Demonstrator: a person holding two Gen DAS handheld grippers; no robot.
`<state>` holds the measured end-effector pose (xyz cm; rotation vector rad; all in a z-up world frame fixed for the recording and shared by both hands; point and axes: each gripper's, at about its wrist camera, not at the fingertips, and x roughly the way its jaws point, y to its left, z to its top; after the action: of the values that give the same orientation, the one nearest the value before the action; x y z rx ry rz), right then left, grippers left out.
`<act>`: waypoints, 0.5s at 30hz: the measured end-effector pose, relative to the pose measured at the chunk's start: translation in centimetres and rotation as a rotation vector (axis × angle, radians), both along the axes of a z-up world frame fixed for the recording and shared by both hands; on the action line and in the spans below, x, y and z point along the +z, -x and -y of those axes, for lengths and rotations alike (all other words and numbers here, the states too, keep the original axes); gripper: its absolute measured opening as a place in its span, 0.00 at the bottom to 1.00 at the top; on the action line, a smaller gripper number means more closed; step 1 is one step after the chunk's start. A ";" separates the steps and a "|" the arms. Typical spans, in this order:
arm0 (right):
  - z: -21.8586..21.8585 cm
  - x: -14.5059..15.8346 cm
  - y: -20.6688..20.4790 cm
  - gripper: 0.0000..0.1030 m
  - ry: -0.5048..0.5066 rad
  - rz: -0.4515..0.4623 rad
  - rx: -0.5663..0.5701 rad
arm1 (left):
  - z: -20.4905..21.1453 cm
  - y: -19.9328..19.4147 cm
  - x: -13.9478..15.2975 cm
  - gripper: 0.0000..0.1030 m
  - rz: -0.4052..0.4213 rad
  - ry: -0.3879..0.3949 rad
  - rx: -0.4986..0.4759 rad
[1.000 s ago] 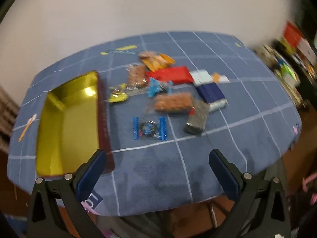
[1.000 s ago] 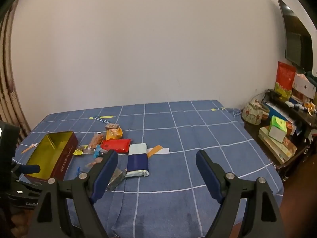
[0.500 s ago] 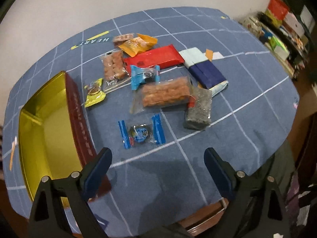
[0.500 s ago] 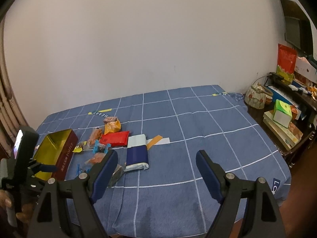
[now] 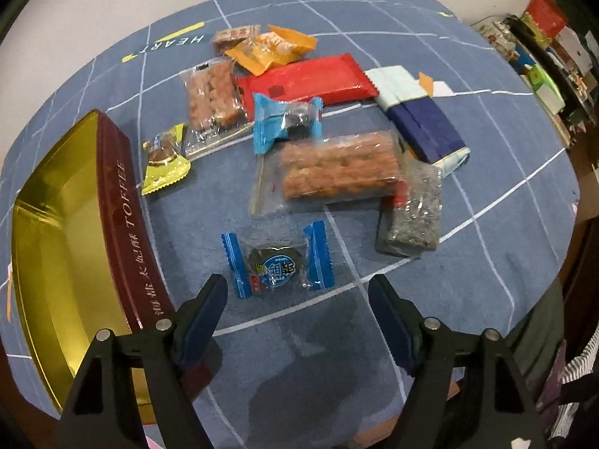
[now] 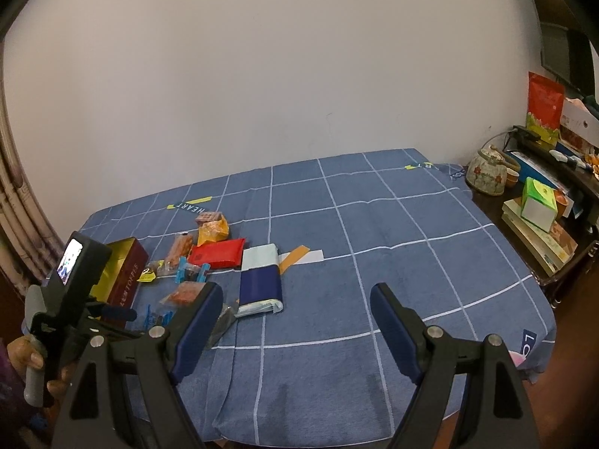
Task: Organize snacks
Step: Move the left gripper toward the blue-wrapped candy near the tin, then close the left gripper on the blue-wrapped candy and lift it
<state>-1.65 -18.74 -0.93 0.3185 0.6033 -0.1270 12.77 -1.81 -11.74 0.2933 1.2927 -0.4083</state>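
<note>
Several snack packets lie on the blue checked cloth beside an open toffee tin [image 5: 123,202] with a gold inside. My left gripper [image 5: 297,292] hangs just short of a blue-ended candy [image 5: 277,263]; its jaws are closing, with nothing between them. Beyond lie a clear peanut-brittle bar [image 5: 337,168], a dark sesame bar [image 5: 411,217], a blue-wrapped sweet [image 5: 286,119], a red packet [image 5: 307,82] and a yellow candy [image 5: 164,159]. My right gripper [image 6: 295,307] is open above bare cloth, right of the pile. There the tin [image 6: 125,275] and the left gripper [image 6: 116,314], held by a hand, appear at left.
A navy-and-mint tissue pack [image 5: 423,119] lies right of the snacks, with an orange packet [image 5: 273,48] and a brown one [image 5: 234,35] at the far side. A side table [image 6: 539,224] with books, a teapot and boxes stands right of the cloth. A wall rises behind.
My left gripper has come down and closer to the blue-ended candy, tilting more steeply, and its jaws have narrowed. The right view has swung slightly; its gripper stays open.
</note>
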 end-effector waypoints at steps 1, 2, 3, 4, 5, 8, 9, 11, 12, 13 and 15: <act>0.0 -0.1 0.0 0.81 -0.002 -0.003 0.000 | 0.1 -0.1 -0.2 0.72 0.000 -0.010 0.002; 0.1 -0.1 0.0 0.81 -0.004 -0.004 0.001 | 0.2 -0.1 -0.5 0.72 0.000 -0.019 0.004; 0.1 -0.1 0.0 0.81 -0.006 -0.006 0.002 | 0.3 -0.1 -0.7 0.72 0.000 -0.025 0.005; 0.2 -0.1 -0.1 0.81 -0.009 -0.008 0.003 | 0.4 -0.1 -0.9 0.72 -0.001 -0.030 0.006; 0.2 -0.1 -0.2 0.81 -0.010 -0.010 0.005 | 0.4 -0.2 -1.0 0.72 0.004 -0.034 0.008; 0.3 -0.2 -0.2 0.81 -0.009 -0.013 0.006 | 0.6 -0.3 -1.2 0.72 0.015 -0.039 0.009; 0.2 -0.2 -0.1 0.81 -0.009 -0.014 0.005 | 0.6 -0.2 -1.3 0.72 0.021 -0.043 0.011; 0.3 -0.2 -0.2 0.81 -0.011 -0.018 0.005 | 0.8 -0.1 -1.4 0.71 0.029 -0.055 0.011; 0.2 -0.3 -0.2 0.81 -0.012 -0.020 0.006 | 1.0 0.1 -1.5 0.70 0.032 -0.060 0.009; 0.3 -0.3 -0.3 0.81 -0.014 -0.023 0.007 | 1.1 0.3 -1.6 0.70 0.035 -0.064 0.007; 0.4 -0.4 -0.4 0.81 -0.017 -0.027 0.007 | 1.2 0.4 -1.6 0.70 0.047 -0.067 0.003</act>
<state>-1.27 -19.13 -1.33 0.3315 0.6327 -0.1193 12.39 -2.99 -13.33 0.3550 1.2623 -0.3546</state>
